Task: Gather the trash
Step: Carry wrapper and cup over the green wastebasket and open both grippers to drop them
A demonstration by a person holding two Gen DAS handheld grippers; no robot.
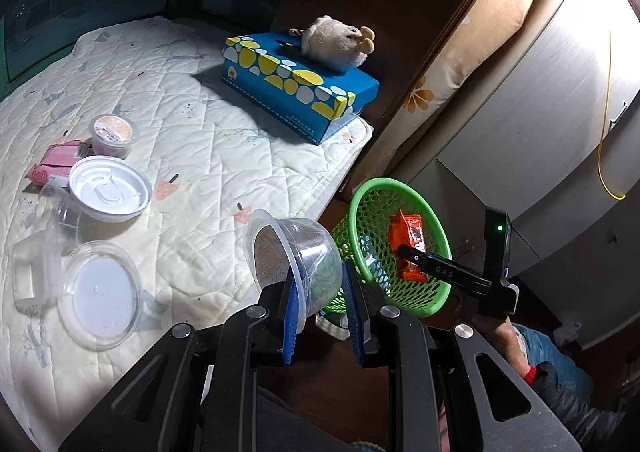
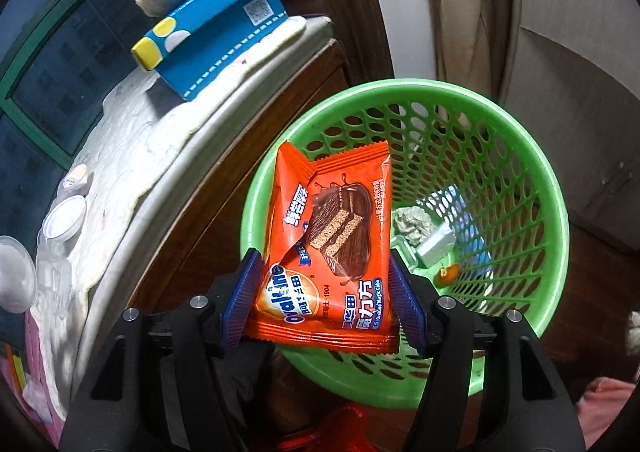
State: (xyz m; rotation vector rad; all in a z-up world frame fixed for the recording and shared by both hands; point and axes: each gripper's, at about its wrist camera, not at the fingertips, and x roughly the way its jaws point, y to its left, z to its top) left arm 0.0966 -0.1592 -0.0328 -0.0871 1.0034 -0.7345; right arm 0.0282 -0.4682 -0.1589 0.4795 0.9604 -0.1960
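My left gripper is shut on a clear plastic cup, which lies tipped on its side between the blue pads, just past the bed's edge. Right beside it stands a green mesh basket. In the right wrist view my right gripper hovers over the basket, and an orange snack wrapper stands between its pads with both side edges touching them. The same wrapper shows over the basket from the left wrist. Crumpled paper and a small white box lie in the basket.
On the quilted bed lie a white lidded bowl, a small orange-lidded cup, a pink packet and a clear lid. A blue tissue box with a plush toy sits at the corner. Cabinets rise behind the basket.
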